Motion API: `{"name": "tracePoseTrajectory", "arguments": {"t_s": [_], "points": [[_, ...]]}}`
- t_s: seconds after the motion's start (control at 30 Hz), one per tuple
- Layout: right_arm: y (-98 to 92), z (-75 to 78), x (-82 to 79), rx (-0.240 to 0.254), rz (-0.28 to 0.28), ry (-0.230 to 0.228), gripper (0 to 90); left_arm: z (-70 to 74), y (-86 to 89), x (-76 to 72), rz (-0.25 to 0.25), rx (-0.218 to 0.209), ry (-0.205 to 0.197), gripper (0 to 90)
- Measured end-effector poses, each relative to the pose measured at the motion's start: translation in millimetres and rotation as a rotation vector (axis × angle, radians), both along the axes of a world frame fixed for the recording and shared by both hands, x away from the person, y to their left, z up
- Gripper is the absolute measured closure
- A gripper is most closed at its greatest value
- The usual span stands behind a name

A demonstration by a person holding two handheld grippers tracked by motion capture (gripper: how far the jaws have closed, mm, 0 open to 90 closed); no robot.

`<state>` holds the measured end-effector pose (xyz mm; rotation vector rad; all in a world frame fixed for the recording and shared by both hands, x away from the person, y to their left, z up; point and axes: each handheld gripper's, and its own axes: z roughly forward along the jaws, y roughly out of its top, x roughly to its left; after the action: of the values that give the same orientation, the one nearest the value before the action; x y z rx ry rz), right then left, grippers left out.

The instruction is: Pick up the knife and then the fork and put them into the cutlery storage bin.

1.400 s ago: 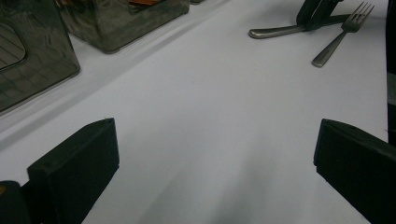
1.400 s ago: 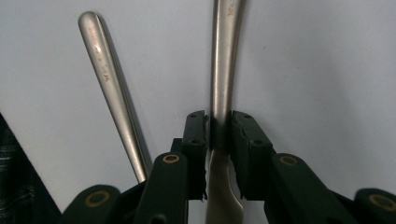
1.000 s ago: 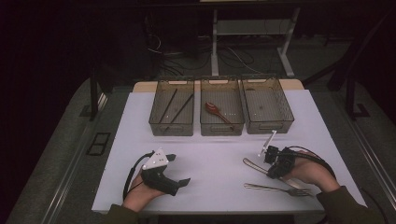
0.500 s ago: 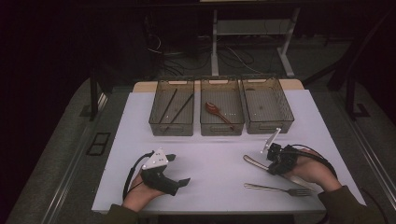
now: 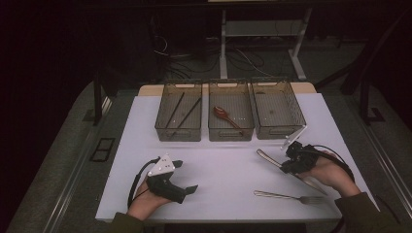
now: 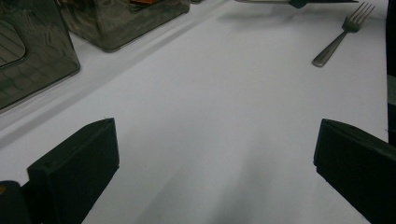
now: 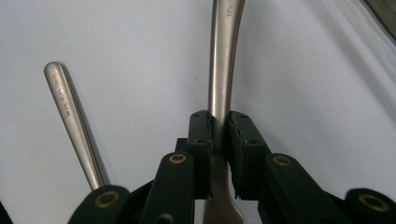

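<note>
A white table top (image 5: pixel 228 170) is seen under both tongs, and three smoked plastic bins are lined up along its far part, ahead of both tongs. In the left bin (image 5: pixel 179 112), which lies ahead of the left tongs, two dark chopsticks (image 5: pixel 180 112) are laid. In the middle bin (image 5: pixel 231 111) a reddish-brown wooden spoon (image 5: pixel 224 115) is held. The right bin (image 5: pixel 278 109) is set just ahead of the right tongs, and its contents cannot be made out.

The left tongs (image 5: pixel 186 176) are held in the person's left hand (image 5: pixel 144 203) low over the near left of the table, well apart from the right tongs. In the left gripper view, the left tongs (image 6: pixel 212 158) are seen released, their jaws spread wide over bare table with nothing between them.

The right tongs (image 5: pixel 286 168) are held in the right hand (image 5: pixel 329 174) at the near right. In the right gripper view, the right tongs (image 7: pixel 218 133) are seen clenched on a metal utensil handle (image 7: pixel 223 51), which is gripped near its middle and runs out ahead of the jaws; its working end is hidden, so the kind of utensil cannot be told. In the high view this metal utensil (image 5: pixel 266 158) is seen reaching out to the left of the right tongs.

A steel fork (image 5: pixel 285 196) is laid flat on the table just nearer the person than the right tongs, apart from them, its tines pointing right.
</note>
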<state>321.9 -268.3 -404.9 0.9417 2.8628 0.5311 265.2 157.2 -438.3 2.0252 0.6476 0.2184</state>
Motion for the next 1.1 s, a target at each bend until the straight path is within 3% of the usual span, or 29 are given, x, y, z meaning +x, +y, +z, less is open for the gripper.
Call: {"name": "tracePoseTrajectory", "arguments": {"t_s": [0.17,1.1], "points": [[-6.5,5.2,1.0,0.052,-0.026,-0.003,78.6,0.1,0.0,0.1,0.001,-0.001,0.0,0.0],[-30.5,39.0,17.9,0.169,-0.101,-0.073,78.6,0.0,-1.0,-0.1,-0.003,0.002,-0.002,0.0]]}}
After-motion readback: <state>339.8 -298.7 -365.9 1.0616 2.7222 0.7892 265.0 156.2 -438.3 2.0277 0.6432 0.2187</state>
